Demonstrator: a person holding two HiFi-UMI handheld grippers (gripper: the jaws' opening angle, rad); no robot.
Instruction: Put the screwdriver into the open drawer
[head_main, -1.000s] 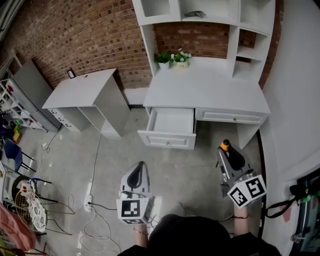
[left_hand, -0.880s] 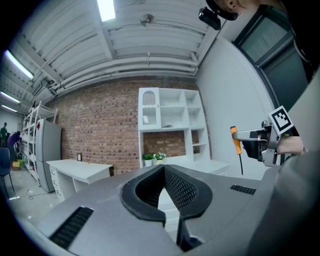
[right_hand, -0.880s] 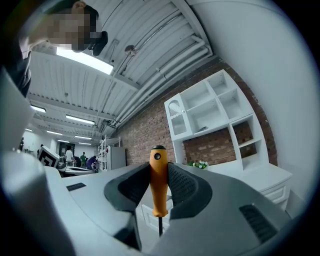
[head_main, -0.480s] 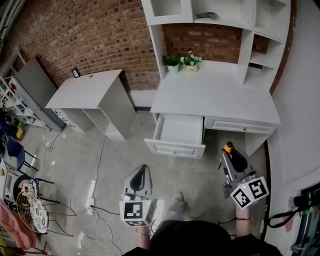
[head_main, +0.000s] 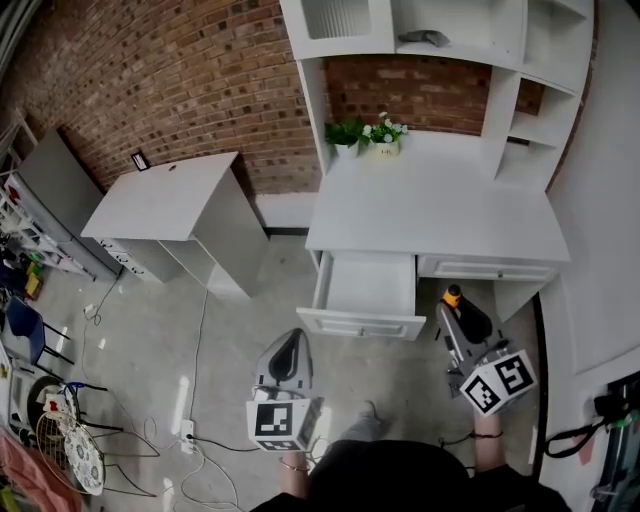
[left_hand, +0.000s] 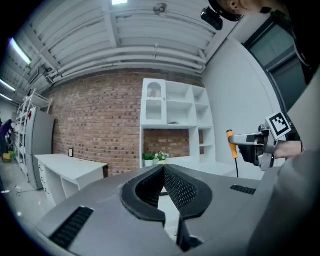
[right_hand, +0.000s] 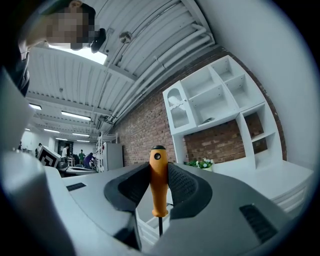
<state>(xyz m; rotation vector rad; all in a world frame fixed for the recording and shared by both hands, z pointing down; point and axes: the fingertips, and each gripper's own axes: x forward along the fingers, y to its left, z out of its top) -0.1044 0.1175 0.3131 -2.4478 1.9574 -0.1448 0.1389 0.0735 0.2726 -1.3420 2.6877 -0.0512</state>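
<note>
Transport seems the step in hand: the right gripper (head_main: 453, 312) clamps the orange-handled screwdriver (head_main: 452, 295) before the white desk (head_main: 430, 200)'s front edge, just right of the open white drawer (head_main: 360, 325). Its handle is up and its shaft down, the long axis vertical. Next it must swing over the drawer, lower and release. The left gripper (head_main: 287, 352) has its jaws together, empty.

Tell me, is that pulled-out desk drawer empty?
Empty: the drawer shows only a bare white bottom; the screwdriver is clamped upright in the right tool.

Glossy orange plastic handle on screwdriver (right_hand: 159, 182); desk (head_main: 430, 200) smooth white (matt); wall (head_main: 200, 70) rough brick.
</note>
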